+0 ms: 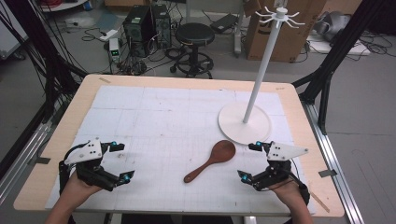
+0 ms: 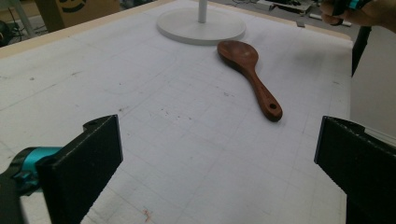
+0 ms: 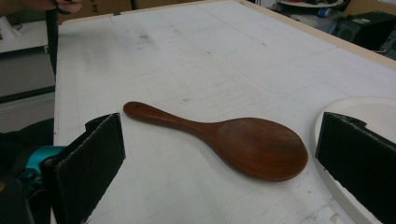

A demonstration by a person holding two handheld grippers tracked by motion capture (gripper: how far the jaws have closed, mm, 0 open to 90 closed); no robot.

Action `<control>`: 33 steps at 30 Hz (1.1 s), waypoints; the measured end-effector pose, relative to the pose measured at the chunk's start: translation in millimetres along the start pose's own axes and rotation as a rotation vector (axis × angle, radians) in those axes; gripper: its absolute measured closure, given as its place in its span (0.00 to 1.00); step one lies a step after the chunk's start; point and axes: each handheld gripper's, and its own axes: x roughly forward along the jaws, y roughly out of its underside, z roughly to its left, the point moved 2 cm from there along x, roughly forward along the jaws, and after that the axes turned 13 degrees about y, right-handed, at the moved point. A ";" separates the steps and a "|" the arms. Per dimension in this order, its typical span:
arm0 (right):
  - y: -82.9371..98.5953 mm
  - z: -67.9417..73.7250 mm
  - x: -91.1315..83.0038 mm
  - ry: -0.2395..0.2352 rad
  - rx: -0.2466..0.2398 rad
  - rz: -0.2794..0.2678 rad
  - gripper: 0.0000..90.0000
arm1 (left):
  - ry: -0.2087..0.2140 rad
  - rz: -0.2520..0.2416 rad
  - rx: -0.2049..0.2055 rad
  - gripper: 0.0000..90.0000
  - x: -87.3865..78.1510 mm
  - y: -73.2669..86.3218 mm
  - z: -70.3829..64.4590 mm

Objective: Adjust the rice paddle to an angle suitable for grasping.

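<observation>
Right now a dark wooden spoon [image 1: 211, 159] lies flat on the white gridded mat [image 1: 154, 121] covering the tabletop [image 1: 56, 135], its bowl just beside the round base of a tall white rack stand [image 1: 254, 95] and its handle angled back toward the person's edge. On either side of it, well apart, the left gripper [image 1: 117, 161] and the right gripper [image 1: 250, 161] sit low over the mat, each with jaws spread wide and pinching nothing.
</observation>
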 end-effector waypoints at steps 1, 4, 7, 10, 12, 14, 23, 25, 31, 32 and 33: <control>0.7 0.0 -0.3 -0.001 0.000 0.001 0.00 | 0.001 0.000 0.001 0.02 0.7 -0.3 0.8; 2.6 -0.3 -2.4 -0.003 0.000 0.003 0.00 | 0.000 0.005 0.001 0.02 2.5 -0.6 3.0; 2.2 -0.8 -3.5 -0.002 0.001 0.000 0.00 | -0.003 0.006 -0.002 0.02 3.2 -0.2 3.4; -0.4 0.1 -3.8 -0.009 -0.002 0.000 0.00 | -0.001 0.008 0.000 0.02 2.9 -0.2 2.5; -1.6 0.7 -3.0 -0.009 -0.008 -0.002 0.00 | -0.002 0.006 -0.002 0.02 3.1 -0.2 1.7; -1.9 1.8 -1.6 -0.011 -0.008 0.009 0.00 | 0.000 0.008 0.002 0.02 3.2 -0.4 0.8; -3.9 0.4 7.3 -0.038 -0.031 0.051 0.00 | 0.001 0.021 0.001 0.02 4.9 0.1 -0.3; -4.4 -0.3 8.9 -0.037 -0.025 0.058 0.00 | -0.001 0.024 0.002 0.02 4.8 0.3 -0.2; -8.9 -2.4 18.4 -0.039 -0.040 0.095 0.00 | 0.001 0.024 0.001 0.02 5.9 0.5 -0.8; -10.0 -2.5 21.6 -0.038 -0.045 0.113 0.00 | 0.001 0.027 0.002 0.02 6.2 0.5 -0.9; -10.0 -2.5 21.6 -0.038 -0.045 0.113 0.00 | 0.001 0.027 0.002 0.02 6.2 0.5 -0.9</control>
